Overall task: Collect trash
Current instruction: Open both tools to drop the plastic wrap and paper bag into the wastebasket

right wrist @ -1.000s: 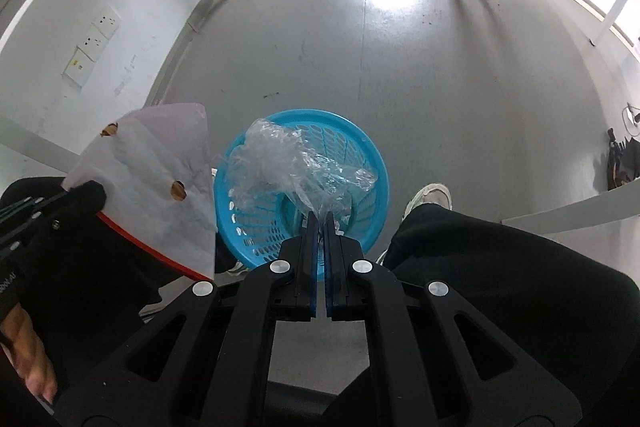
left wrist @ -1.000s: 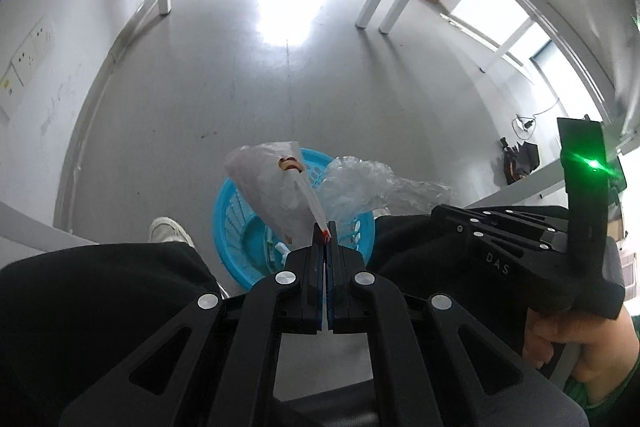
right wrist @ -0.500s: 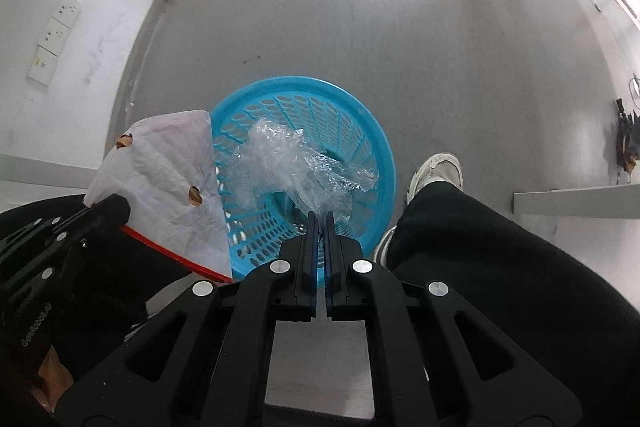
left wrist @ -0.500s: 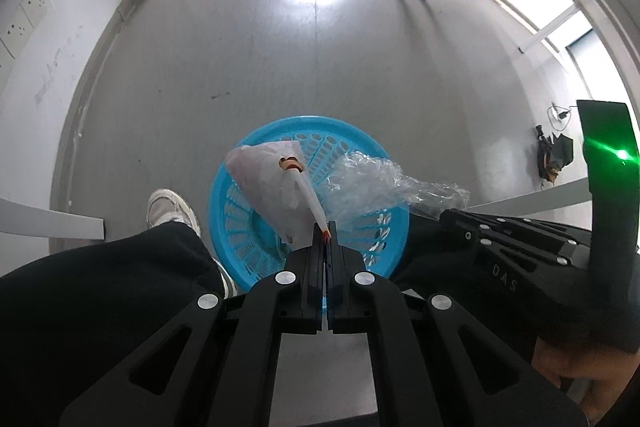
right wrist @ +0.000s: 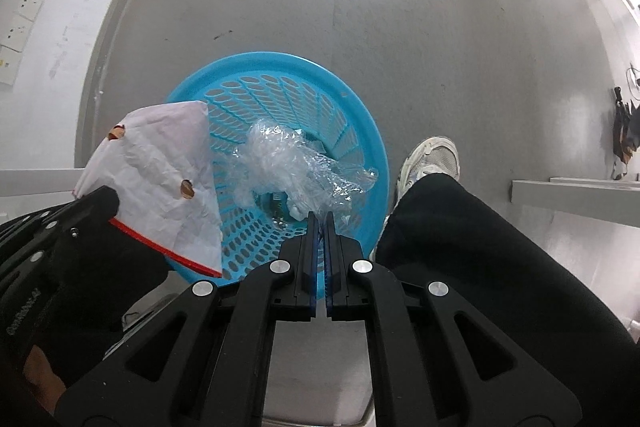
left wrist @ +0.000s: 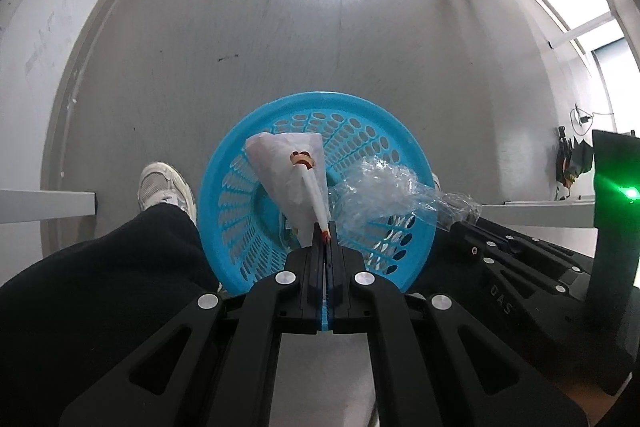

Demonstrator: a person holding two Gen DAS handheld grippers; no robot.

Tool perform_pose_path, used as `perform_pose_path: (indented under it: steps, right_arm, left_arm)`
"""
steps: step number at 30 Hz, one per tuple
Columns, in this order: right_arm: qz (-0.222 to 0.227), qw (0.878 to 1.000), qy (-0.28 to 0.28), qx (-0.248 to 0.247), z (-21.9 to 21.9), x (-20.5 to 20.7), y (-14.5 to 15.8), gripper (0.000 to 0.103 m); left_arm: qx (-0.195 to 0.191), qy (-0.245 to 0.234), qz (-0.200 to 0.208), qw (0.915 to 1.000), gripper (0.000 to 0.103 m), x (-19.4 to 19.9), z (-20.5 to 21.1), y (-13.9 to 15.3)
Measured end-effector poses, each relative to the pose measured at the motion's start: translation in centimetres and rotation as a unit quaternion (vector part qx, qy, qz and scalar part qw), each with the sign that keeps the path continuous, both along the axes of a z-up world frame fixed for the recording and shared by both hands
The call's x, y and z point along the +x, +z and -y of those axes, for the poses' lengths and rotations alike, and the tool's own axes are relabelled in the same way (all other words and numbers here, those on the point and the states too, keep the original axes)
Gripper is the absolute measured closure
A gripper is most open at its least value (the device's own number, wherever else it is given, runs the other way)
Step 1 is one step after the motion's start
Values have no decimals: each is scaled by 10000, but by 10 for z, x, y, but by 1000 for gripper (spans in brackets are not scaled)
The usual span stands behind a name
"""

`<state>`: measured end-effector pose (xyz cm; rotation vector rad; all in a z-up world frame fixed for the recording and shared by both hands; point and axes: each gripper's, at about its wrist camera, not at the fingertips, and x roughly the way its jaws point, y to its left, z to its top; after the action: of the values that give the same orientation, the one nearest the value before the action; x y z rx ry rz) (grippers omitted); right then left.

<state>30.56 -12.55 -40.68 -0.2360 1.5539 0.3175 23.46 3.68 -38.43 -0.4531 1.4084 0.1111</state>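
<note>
Two grippers hang over a blue perforated basket (left wrist: 236,211) that stands on the grey floor (left wrist: 280,47), between the person's black-trousered legs, with a white shoe (left wrist: 160,187) at the basket's 9 o'clock in the left wrist view. Left gripper (left wrist: 325,241) is pinched tight on the red-edged corner of a crumpled white paper bag (left wrist: 286,171), which stands toward 11 o'clock above the basket's hollow. Right gripper (right wrist: 320,223) has its fingers nearly together on a wad of clear plastic wrap (right wrist: 288,163), held over the basket's middle at 12 o'clock.
</note>
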Motion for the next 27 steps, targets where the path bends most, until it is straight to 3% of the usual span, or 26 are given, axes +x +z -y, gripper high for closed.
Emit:
perform_pose_path:
  steps: [7,8,9,12,15,23,27]
  right_arm:
    - [-36,10000,-46,-75,-3,1,-6,98]
    - [-44,9999,-57,-70,-3,1,-6,96]
    - [-67,10000,-58,-42,-4,0,-5,87]
    - [-96,10000,-12,-16,-6,-3,-4,85]
    - [-135,9999,14,-11,-5,-6,-2,77]
    - [192,9998,26,-54,1,-22,26,73]
    - [321,9994,59,136,3,-38,47,67]
  left_arm:
    - [-20,6,-42,10000,103,-1,0,0]
    - [-10,24,-34,10000,99,-1,-1,0]
    - [-5,37,-30,10000,95,-1,-2,1]
    - [80,21,-74,9999,79,0,-1,1]
    - [128,28,-51,9999,76,-1,-1,4]
    - [145,19,20,9999,71,-14,-2,17]
    - [432,-31,30,9991,67,-23,0,26]
